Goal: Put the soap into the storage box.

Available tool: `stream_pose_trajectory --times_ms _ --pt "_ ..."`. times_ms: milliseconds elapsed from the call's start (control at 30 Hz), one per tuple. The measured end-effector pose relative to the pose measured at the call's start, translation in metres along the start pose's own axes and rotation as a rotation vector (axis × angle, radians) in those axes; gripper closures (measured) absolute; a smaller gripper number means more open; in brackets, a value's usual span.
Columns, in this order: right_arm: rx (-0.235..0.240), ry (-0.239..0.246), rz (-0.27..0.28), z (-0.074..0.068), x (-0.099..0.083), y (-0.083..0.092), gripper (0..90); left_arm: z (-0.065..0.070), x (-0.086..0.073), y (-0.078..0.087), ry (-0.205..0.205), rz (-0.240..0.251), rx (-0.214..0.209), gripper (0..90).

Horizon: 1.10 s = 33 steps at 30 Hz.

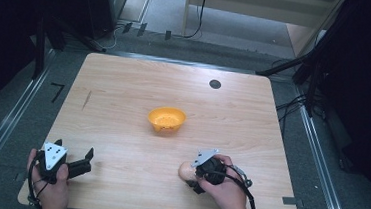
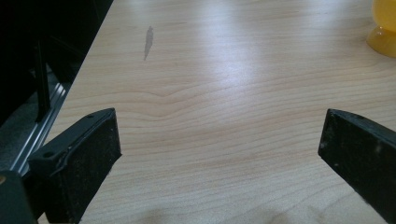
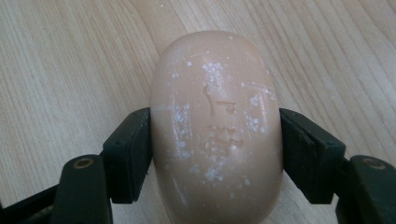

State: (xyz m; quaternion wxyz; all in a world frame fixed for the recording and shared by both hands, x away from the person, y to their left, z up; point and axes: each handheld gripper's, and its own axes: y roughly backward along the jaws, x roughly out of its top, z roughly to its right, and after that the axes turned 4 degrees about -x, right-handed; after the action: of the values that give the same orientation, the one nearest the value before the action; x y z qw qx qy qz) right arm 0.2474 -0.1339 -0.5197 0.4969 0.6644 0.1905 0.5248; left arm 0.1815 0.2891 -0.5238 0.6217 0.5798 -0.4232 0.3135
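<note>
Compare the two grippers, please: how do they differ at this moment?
The right gripper is shut on the pink soap bar, both pads pressing its sides; the left gripper has its jaws wide apart with bare table between them. In the high view the right gripper is nearer the orange bowl than the left gripper. Both are hand-held, low over the table's near edge.

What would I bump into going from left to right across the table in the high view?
Left tongs → yellow bowl → bar of soap → right hand, whose tongs are shut on the soap.
</note>
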Motion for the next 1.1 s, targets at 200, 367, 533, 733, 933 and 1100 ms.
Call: stream_pose_trajectory --times_ms 200,367,533,733,933,1100 --pt "0.005 0.008 0.002 0.0008 -0.0002 -0.0001 31.8 -0.0002 0.0000 0.0001 0.000 0.000 0.001 0.0" --pt "0.009 0.011 0.002 0.0012 -0.0005 0.0000 32.2 -0.0003 0.0000 0.0002 0.000 -0.001 0.001 0.0" --pt "0.009 0.013 0.002 0.0012 -0.0004 0.0004 33.4 -0.0003 0.0000 0.0001 0.000 -0.001 0.000 0.0" --pt "0.006 0.023 0.002 0.0011 -0.0003 0.0009 33.5 -0.0002 0.0001 -0.0001 0.001 -0.001 0.000 0.0" --pt "0.006 0.029 0.000 0.0029 -0.0012 0.0029 33.5 -0.0003 0.0001 -0.0002 0.001 0.000 0.000 0.0" --pt "0.002 0.036 0.000 0.0044 0.0009 0.0073 33.5 -0.0003 0.0001 -0.0001 0.001 0.001 0.000 0.0"
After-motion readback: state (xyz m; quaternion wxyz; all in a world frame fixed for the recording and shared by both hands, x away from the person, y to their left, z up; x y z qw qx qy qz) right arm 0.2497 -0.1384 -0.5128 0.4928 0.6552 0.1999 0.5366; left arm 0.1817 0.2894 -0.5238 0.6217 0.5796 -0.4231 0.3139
